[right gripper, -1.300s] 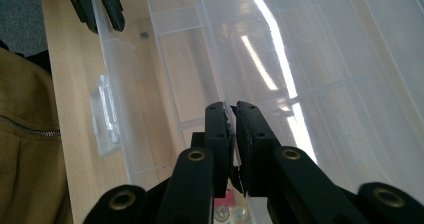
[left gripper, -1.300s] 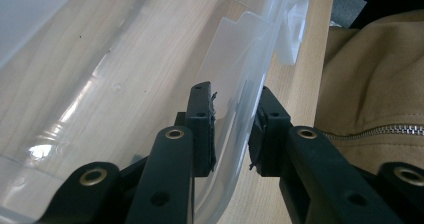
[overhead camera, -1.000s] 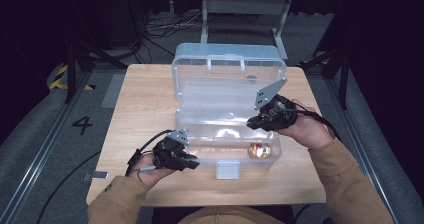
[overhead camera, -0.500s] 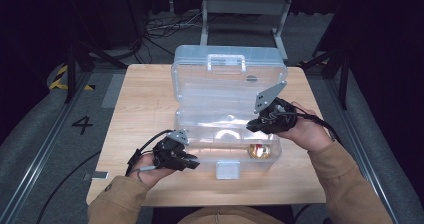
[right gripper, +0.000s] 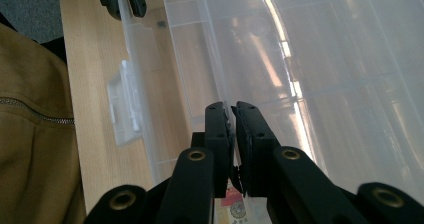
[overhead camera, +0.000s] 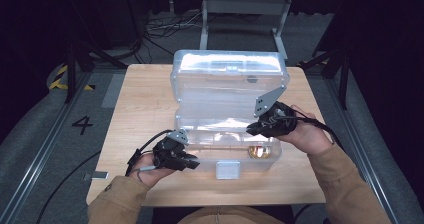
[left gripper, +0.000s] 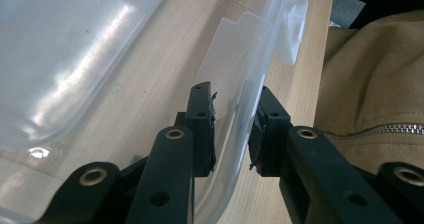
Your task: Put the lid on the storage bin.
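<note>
we have a clear plastic box [overhead camera: 227, 134] standing open in the middle of the wooden desk [overhead camera: 150, 99], its lid [overhead camera: 230, 74] tipped back away from us and its white latch [overhead camera: 227, 170] hanging at the near wall. our left gripper [overhead camera: 192, 162] sits at the near left corner, and in the left gripper view its fingers [left gripper: 202, 129] straddle the box's near wall, one inside and one outside. a gap shows on either side of the plastic, so we judge they bracket the wall rather than pinch it; the likely reason is to keep the light box from sliding or tipping while the other hand works.

our right gripper [overhead camera: 251, 129] reaches over the right end of the box, fingers pointing into it. in the right gripper view those fingers [right gripper: 218, 129] are pressed nearly together, and something small with red and pale print peeks out just below them; we cannot tell whether it is pinched or merely lies under them. a small round golden item [overhead camera: 258, 151] rests on the box floor near the right front corner, just below that gripper, so we judge the work concerns putting in or taking out this item.
</note>
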The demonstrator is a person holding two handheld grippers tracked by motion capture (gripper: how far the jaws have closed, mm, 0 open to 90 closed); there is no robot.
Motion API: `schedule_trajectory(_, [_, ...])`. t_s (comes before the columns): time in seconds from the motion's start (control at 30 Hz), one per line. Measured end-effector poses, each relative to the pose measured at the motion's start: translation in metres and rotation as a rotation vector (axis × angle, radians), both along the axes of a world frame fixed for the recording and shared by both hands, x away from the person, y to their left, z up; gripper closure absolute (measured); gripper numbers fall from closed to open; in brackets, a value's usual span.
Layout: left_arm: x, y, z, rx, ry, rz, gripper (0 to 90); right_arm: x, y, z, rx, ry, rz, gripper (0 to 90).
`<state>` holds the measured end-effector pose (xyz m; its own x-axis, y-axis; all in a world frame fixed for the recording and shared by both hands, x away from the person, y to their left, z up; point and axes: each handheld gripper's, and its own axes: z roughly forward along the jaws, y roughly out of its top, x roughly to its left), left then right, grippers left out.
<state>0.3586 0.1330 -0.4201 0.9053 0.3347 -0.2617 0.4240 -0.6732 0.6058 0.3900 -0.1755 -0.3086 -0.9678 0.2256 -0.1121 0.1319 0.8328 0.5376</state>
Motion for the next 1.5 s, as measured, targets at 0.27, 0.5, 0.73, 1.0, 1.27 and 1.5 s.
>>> schedule_trajectory(0.27, [0.0, 0.0, 0.0, 0.0, -0.001, 0.0, 74.3, -0.003, -0.001, -0.002, 0.0, -0.007, -0.001, 84.6])
schedule_trajectory(0.5, [0.0, -0.002, 0.002, 0.015, 0.016, 0.0, 72.3, -0.002, -0.002, -0.002, 0.009, -0.008, -0.004, 84.6])
schedule_trajectory(0.73, [0.0, 0.003, 0.011, 0.011, 0.038, 0.003, 65.8, -0.002, -0.003, -0.003, 0.015, -0.007, -0.007, 84.5])
schedule_trajectory(1.0, [-0.004, 0.017, 0.033, -0.079, 0.012, 0.026, 66.9, -0.002, -0.003, -0.002, 0.022, -0.003, -0.012, 84.5])
schedule_trajectory(1.27, [-0.004, 0.029, 0.055, -0.172, -0.034, 0.059, 72.9, -0.003, -0.003, -0.003, 0.024, -0.005, -0.013, 84.4])
schedule_trajectory(1.5, [-0.002, 0.033, 0.068, -0.218, -0.064, 0.111, 83.0, -0.003, -0.004, -0.004, 0.03, -0.011, -0.014, 84.4])
